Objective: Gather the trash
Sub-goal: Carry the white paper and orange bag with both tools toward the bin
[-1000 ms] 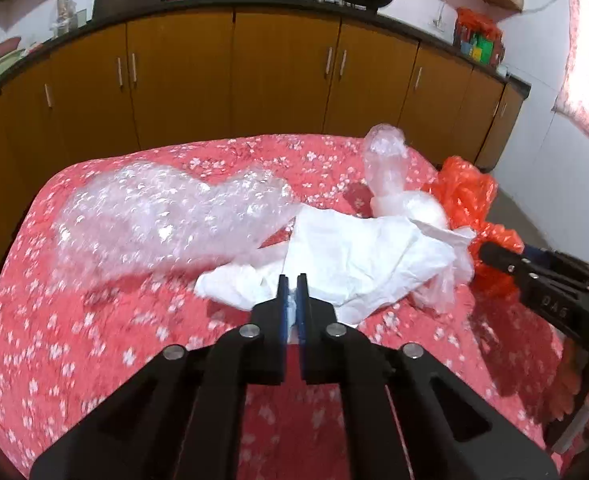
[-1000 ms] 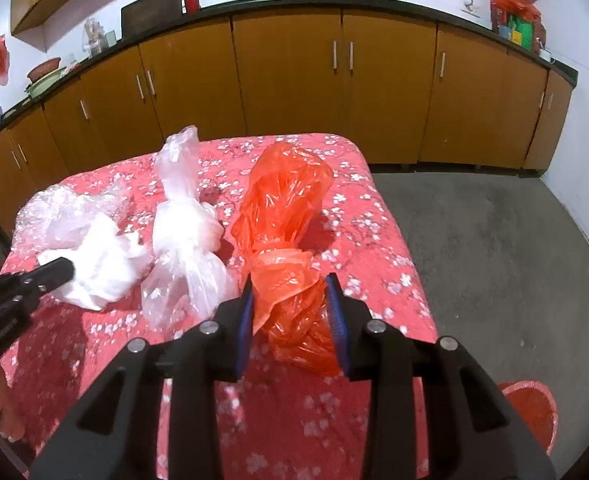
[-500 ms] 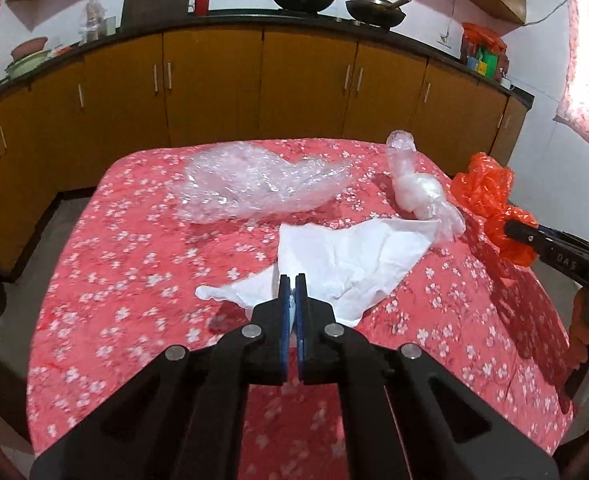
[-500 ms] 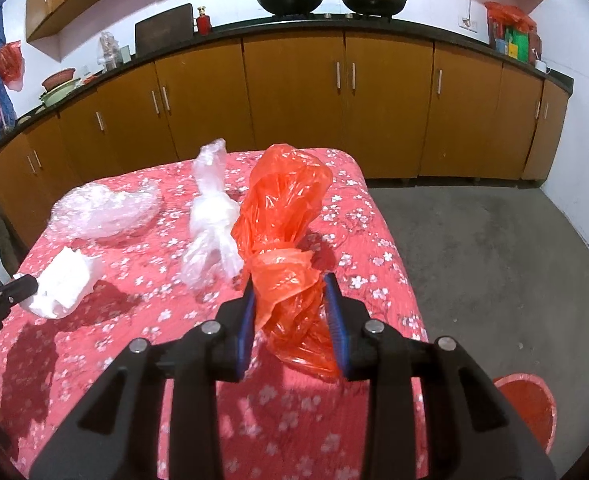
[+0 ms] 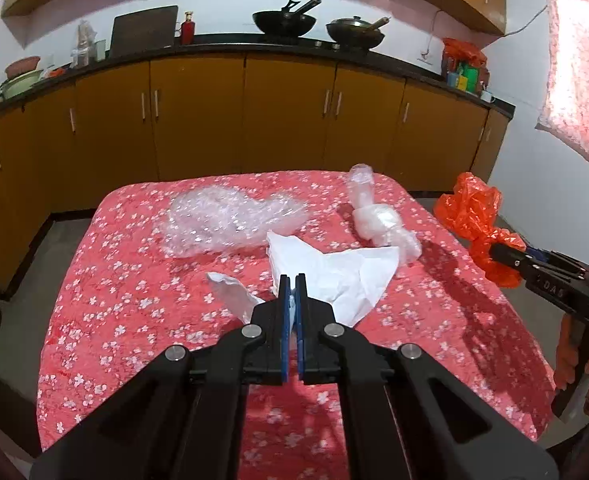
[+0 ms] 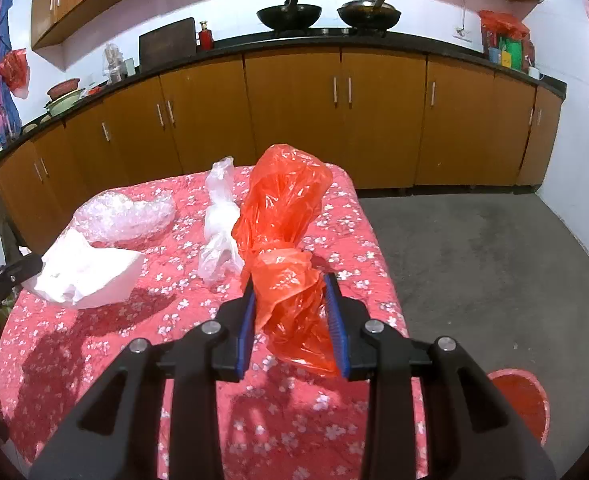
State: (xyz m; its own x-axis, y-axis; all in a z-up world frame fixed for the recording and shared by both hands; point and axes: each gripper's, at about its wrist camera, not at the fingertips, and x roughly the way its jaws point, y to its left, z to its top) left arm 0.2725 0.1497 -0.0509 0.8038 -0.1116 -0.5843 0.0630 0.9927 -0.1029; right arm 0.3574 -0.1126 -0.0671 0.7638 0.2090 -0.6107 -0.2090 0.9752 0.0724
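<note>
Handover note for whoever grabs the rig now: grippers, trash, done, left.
Left gripper: shut on the white paper, lifted over the table.
Right gripper: shut on the orange bag, also off the table.
Still lying on the red floral cloth: the bubble wrap toward the far side and the knotted clear bag to its right.
Done: two pieces picked up.
Left: drop both, probably into the red bin on the floor by the right side of the table, then collect the remaining two.
</note>
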